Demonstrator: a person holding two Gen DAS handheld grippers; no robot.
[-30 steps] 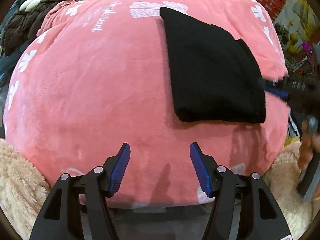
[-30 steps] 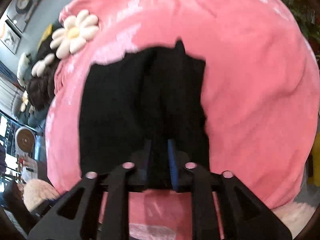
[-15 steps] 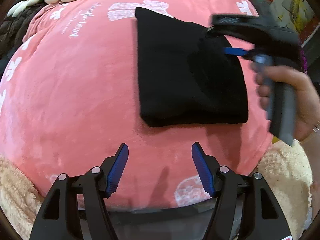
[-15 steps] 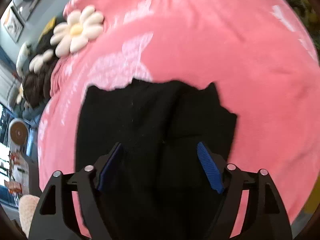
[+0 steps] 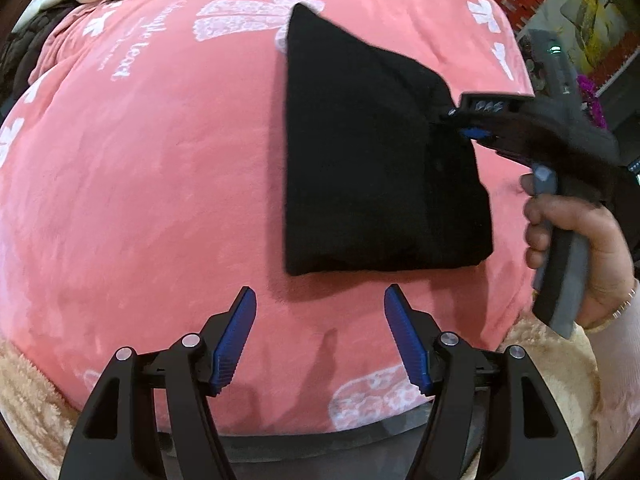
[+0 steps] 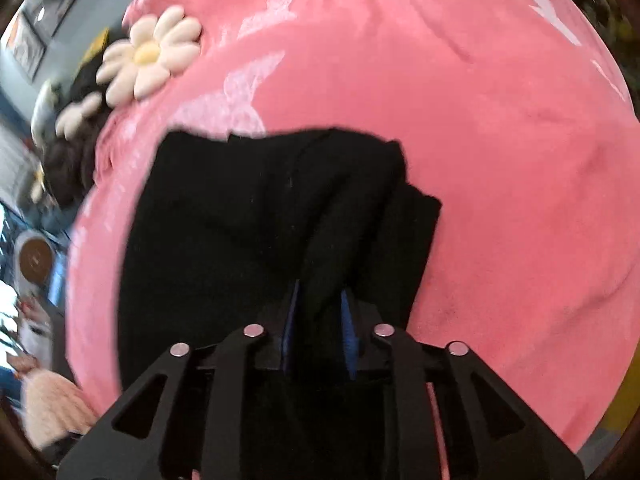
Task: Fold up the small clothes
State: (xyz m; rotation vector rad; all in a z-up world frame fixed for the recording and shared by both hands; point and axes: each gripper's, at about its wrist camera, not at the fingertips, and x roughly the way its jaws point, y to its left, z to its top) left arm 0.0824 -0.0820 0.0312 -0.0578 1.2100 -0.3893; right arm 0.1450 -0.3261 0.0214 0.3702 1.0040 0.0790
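Black garment (image 5: 372, 168) bunches inside the right gripper (image 6: 318, 320), pinched narrow on its edge; left gripper (image 5: 316, 332) hangs wide, empty. Best carry that edge over evenly.

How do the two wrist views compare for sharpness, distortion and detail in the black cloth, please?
Left wrist view: sharp, strong fisheye bulge on the pink blanket; the black garment reads as a flat dark shape; soft shadows under the open left claw. Right wrist view: motion-blurred, worst at the left edge; the right claw pinches black folds that are barely distinguishable.
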